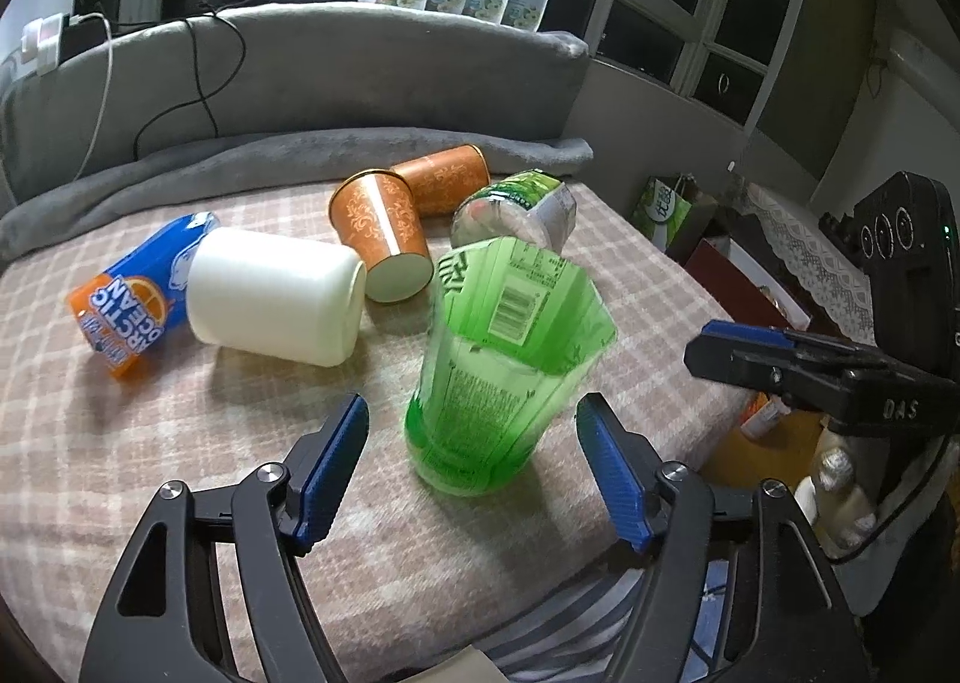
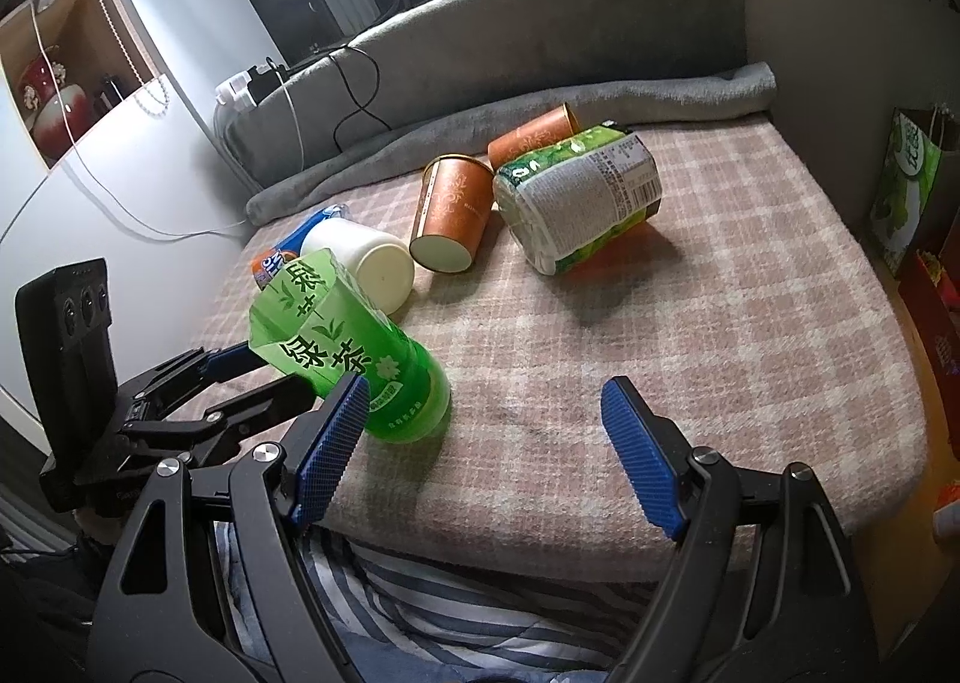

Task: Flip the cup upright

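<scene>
A green cut-bottle cup [image 1: 504,371] stands upright on the checked blanket, open end up, slightly tilted. My left gripper [image 1: 474,443] is open, its blue pads on either side of the cup's base and apart from it. In the right wrist view the cup [image 2: 354,359] is at the left, in front of the left gripper's fingers [image 2: 240,365]. My right gripper [image 2: 486,437] is open and empty, just right of the cup. The right gripper also shows at the right edge of the left wrist view [image 1: 780,359].
Several cups lie on their sides behind: a white one [image 1: 276,305], a blue-orange one [image 1: 132,299], two orange paper cups [image 1: 384,233] [image 1: 447,179], and a clear labelled one [image 1: 522,209]. The checked blanket [image 2: 720,323] ends at a front edge. A grey cushion [image 1: 360,77] backs it.
</scene>
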A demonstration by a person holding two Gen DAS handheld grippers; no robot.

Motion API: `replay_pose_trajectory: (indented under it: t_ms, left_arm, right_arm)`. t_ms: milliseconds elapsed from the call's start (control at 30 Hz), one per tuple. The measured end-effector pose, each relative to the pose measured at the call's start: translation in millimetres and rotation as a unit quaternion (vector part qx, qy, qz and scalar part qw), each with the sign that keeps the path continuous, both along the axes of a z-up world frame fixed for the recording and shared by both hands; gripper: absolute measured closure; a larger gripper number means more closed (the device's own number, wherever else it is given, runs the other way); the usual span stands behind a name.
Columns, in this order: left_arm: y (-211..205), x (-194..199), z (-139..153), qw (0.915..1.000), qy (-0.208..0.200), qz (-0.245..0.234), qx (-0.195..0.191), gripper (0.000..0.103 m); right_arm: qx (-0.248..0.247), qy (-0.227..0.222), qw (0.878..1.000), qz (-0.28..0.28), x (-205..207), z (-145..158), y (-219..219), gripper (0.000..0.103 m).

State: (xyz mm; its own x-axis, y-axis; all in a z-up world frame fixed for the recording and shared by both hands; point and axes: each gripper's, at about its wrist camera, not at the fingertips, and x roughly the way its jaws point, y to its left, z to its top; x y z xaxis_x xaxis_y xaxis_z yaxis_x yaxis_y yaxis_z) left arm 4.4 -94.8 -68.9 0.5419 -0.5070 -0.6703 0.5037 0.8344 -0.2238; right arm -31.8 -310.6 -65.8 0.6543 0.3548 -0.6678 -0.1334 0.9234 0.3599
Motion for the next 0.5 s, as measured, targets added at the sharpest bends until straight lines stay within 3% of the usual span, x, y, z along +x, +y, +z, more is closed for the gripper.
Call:
replay_pose_trajectory:
  t_ms: [167,267,400,467,500]
  left_arm:
    - [19,-16,8,0.9994,-0.028,0.021,-0.001,0.031]
    - [32,-28,21,0.9956,-0.074,0.058,0.000,0.031]
    - [48,-40,44,0.9809,-0.148,0.126,0.003,0.028]
    - [54,-43,53,0.9719,-0.176,0.156,0.003,0.023]
    - [57,-45,56,0.9673,-0.190,0.168,0.004,0.023]
  right_arm:
    - [-0.013,-0.029,0.999,-0.014,-6,8,1,0.021]
    - [-0.028,-0.052,0.998,-0.025,-10,15,4,0.021]
    - [-0.058,-0.090,0.993,-0.048,-15,26,11,0.019]
    - [-0.069,-0.108,0.990,-0.060,-18,31,13,0.008]
    - [-0.077,-0.119,0.988,-0.067,-19,34,14,0.008]
